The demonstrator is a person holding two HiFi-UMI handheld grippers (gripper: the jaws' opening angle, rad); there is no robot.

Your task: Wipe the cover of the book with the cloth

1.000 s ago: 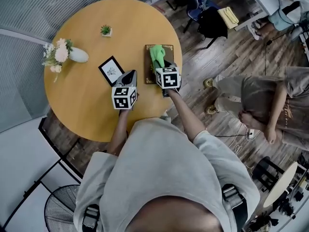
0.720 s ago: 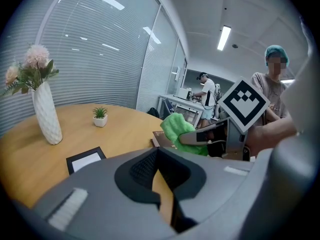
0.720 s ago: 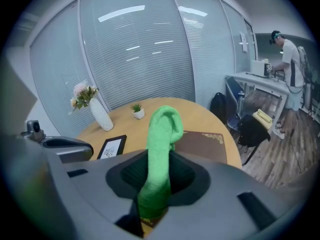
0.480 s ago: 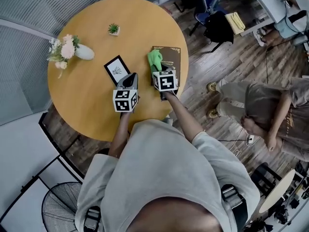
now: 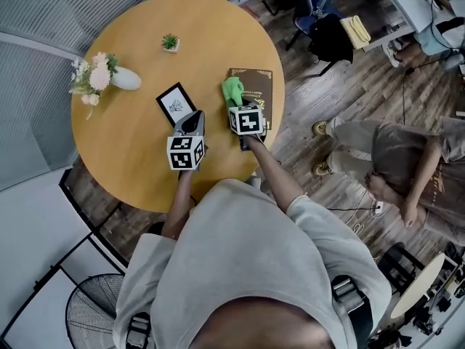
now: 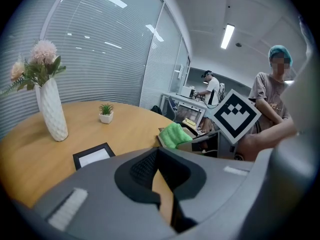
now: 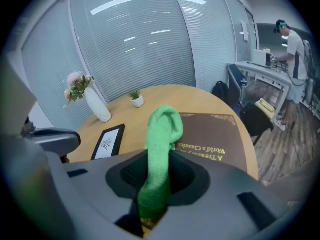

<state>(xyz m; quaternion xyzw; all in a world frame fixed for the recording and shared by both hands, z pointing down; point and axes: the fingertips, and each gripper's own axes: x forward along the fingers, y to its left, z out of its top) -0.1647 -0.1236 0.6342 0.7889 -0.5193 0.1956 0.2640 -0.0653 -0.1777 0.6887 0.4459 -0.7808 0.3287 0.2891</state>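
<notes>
A dark brown book (image 5: 256,87) (image 7: 220,134) with gold lettering lies flat near the right edge of the round wooden table (image 5: 131,158). A green cloth (image 5: 232,91) (image 7: 160,144) (image 6: 175,134) is pinched in my right gripper (image 5: 238,107) (image 7: 156,194), which is shut on it; the cloth's free end hangs over the book's left edge. My left gripper (image 5: 190,124) (image 6: 162,184) hovers over the table just left of the book, jaws shut with nothing between them.
A black-framed picture (image 5: 173,105) (image 7: 106,141) lies left of the book. A white vase with flowers (image 5: 109,77) (image 6: 50,109) and a small potted plant (image 5: 171,43) (image 6: 105,113) stand farther off. A person (image 5: 392,158) sits right of the table, by the floor.
The right gripper with the cloth has drawn slightly left across the book, the cloth now at its left edge. The left gripper has barely moved.
</notes>
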